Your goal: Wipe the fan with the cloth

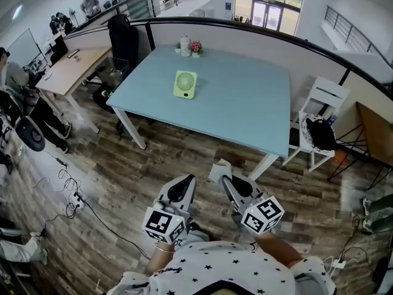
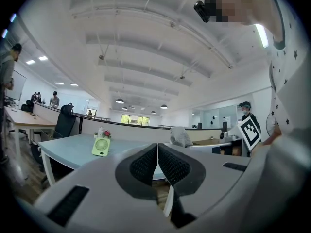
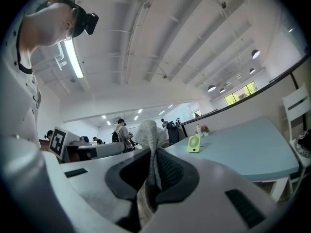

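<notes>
A small light-green fan [image 1: 185, 83] stands on the pale blue table [image 1: 245, 112], toward its far left; it also shows small as the fan [image 2: 100, 146] and the fan [image 3: 194, 143] in the two gripper views. My right gripper [image 1: 221, 177] is shut on a grey cloth [image 3: 148, 136], whose pale end [image 1: 218, 169] pokes out past the jaws. My left gripper [image 1: 190, 180] is shut with nothing in it, its pads [image 2: 146, 164] pressed together. Both grippers hang close to my body over the wooden floor, well short of the table.
A white bottle [image 1: 185, 45] and a small flower pot [image 1: 196, 47] stand at the table's far edge. A white chair with a black bag [image 1: 319, 133] is right of the table, a black office chair [image 1: 123, 42] at its far left. Cables [image 1: 67, 189] lie on the floor at left.
</notes>
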{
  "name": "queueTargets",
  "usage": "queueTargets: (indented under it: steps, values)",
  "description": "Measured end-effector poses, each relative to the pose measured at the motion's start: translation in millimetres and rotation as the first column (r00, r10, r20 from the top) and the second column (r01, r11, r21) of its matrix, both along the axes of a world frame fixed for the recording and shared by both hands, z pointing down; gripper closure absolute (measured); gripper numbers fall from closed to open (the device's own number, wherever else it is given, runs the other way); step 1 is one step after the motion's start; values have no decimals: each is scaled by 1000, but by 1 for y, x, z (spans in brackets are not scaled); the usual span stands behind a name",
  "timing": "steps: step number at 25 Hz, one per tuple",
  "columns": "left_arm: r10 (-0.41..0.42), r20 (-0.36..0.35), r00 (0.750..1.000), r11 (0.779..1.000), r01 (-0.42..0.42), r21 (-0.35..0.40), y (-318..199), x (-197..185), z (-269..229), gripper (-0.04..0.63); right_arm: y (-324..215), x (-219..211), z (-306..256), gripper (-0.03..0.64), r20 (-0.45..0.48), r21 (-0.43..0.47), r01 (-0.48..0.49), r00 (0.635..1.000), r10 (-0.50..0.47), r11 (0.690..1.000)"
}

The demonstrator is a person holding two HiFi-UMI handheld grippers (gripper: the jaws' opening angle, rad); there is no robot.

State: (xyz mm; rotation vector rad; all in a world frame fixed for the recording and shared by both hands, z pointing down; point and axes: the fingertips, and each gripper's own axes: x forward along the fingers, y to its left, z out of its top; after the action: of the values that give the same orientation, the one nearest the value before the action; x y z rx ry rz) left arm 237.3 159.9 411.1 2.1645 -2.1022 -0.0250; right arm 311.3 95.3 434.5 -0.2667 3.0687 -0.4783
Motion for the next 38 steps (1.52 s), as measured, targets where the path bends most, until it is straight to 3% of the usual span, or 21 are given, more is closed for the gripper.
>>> queueTargets:
  steps: [9,24,31,38]
  values:
    - [-12,-15,1000,1000,12,-2,4,-71,4,563,3,-68,2,586,-18,-7,3,1000,-3,1000]
    - [10,-23,1000,1000,-10,25,11,-142,7,563,6,-133,4,586,-24,-9,-44,999,43,999]
    - [-32,-39,999,999,32,7,20,-161,17,564,6,-155,13,588,-38,-37,-21,999,20,999]
    - [-143,-39,989,990,143,-8,33,-200,20,565,0,-201,13,587,-26,-40,65,997,-66,997]
